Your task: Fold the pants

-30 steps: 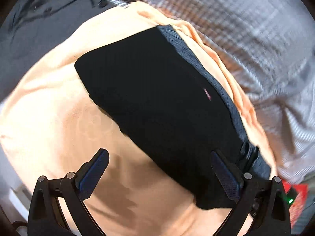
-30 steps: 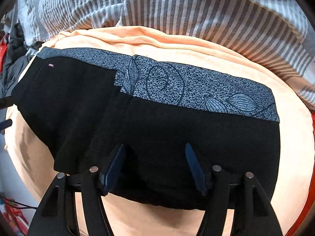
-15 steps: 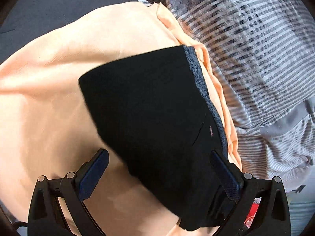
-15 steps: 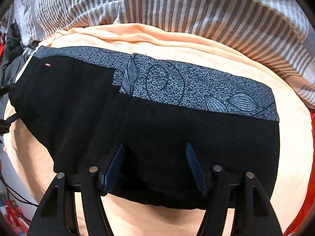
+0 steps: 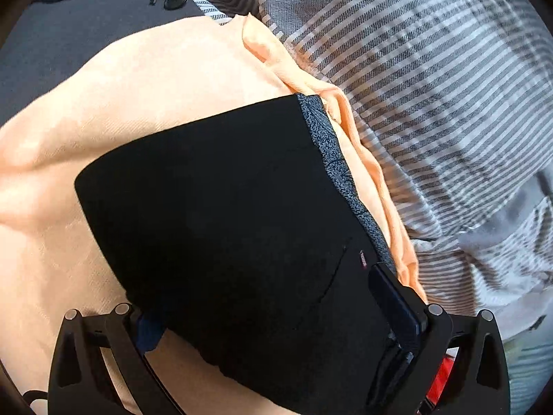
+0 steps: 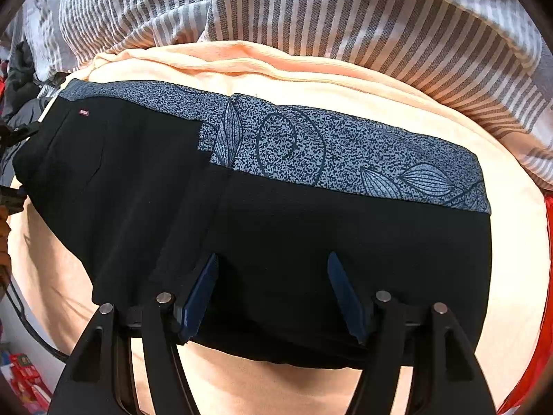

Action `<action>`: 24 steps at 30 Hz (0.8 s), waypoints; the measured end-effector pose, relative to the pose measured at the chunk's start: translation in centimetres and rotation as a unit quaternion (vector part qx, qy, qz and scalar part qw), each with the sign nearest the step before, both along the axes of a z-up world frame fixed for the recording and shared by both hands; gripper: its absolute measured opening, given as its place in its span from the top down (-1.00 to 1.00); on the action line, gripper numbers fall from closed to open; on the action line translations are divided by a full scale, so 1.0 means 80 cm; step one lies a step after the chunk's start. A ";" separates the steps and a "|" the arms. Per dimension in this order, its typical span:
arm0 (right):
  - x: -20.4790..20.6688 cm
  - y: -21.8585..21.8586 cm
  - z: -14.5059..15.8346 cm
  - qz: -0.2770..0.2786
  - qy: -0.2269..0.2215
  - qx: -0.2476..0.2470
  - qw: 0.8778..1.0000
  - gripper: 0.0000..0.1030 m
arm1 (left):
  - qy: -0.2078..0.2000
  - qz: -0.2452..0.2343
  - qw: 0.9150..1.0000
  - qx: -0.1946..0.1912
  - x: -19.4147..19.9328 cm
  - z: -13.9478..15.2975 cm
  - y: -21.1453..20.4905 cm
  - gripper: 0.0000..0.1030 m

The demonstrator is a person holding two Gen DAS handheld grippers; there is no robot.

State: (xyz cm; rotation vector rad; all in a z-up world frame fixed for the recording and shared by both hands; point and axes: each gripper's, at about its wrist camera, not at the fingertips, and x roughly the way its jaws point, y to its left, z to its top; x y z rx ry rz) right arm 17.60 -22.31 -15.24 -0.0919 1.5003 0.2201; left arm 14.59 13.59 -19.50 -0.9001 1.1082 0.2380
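- The black pants [image 6: 283, 242] lie folded across the centre of the right wrist view, on a peach blanket [image 6: 345, 79].
- A grey leaf-patterned waistband [image 6: 345, 152] runs along their upper edge.
- A striped duvet [image 6: 380, 17] fills the top of the frame.
- Right gripper [image 6: 273, 294]: jaws spread, over the pants at lower centre, pinching nothing.
- Left gripper [image 5: 276, 314]: jaws spread wide, straddling the end of the pants [image 5: 224, 214] at the bottom of the left wrist view; pad contact cannot be told.
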 end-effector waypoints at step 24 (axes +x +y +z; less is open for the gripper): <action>0.210 0.300 0.087 0.135 0.172 0.196 0.956 -0.96 | 0.027 -0.157 0.948 0.276 0.022 0.085 -0.099 0.43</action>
